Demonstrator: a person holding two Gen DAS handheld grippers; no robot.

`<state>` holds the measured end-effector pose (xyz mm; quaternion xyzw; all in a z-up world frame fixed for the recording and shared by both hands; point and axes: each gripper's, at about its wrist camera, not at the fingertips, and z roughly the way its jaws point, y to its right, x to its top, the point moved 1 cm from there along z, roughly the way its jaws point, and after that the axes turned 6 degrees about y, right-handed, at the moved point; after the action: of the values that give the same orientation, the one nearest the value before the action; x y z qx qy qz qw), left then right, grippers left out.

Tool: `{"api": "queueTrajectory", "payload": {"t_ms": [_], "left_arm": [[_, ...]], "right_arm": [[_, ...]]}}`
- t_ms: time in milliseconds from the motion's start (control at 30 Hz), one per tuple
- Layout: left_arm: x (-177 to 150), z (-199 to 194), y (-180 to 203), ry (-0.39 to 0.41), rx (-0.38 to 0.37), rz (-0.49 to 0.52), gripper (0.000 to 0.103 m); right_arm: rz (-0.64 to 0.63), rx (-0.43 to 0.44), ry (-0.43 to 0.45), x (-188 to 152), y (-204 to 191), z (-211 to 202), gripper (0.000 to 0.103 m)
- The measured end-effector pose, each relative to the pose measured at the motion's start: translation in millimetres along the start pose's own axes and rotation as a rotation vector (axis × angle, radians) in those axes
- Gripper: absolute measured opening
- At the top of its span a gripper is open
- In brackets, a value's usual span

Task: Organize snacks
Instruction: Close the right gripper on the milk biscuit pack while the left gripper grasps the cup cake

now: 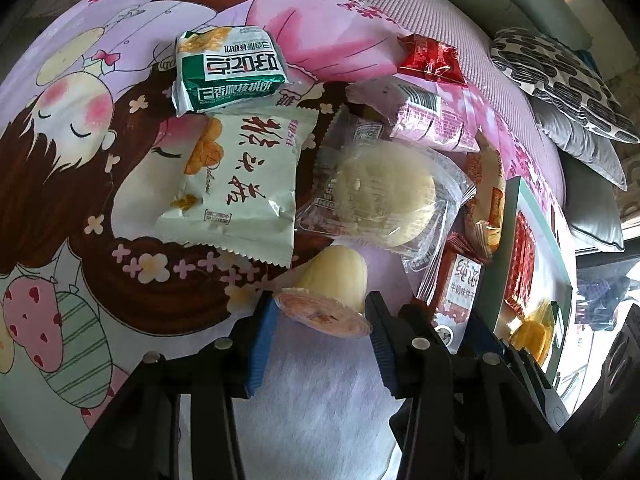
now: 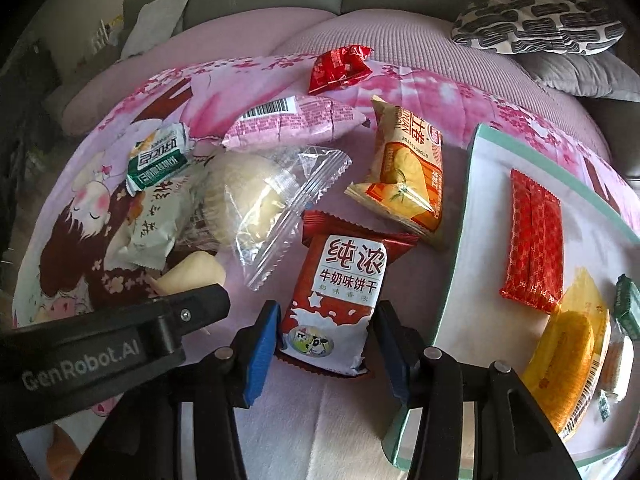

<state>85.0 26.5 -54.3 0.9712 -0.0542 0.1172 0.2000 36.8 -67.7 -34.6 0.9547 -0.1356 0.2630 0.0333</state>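
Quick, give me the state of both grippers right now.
Left gripper: closed on the jelly cup, gripping it at the lid end.
Right gripper: closed on the red and white biscuit packet.

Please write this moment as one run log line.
left gripper: shut on pale yellow plastic jelly cup | right gripper: shut on red-white milk biscuit packet | white tray with green rim: partly filled
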Motion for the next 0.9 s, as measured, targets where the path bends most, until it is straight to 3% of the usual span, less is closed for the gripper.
{"api": "queueTrajectory", "payload": {"t_ms": [500,600,667,900], "left_arm": [[6,1,-9,0.007,-0.051,-0.062,0.048],[7,2,-9,0.005,-0.075,-0.062,0.055],[8,3,-7,0.002,-0.093,-0.048,0.066],[8,3,-1,0.005,-0.075,-0.034,0.065]], "right_arm": [[0.009,-0.003,-0.001,-1,3,-1,0.048],[0.011,-0.002,-0.002,-1,3,-1,0.048],[0.014,0.001,-0.002,-1,3,-1,0.048],[0.028,0.016,-0.004,-1,5,-2,0.048]]}}
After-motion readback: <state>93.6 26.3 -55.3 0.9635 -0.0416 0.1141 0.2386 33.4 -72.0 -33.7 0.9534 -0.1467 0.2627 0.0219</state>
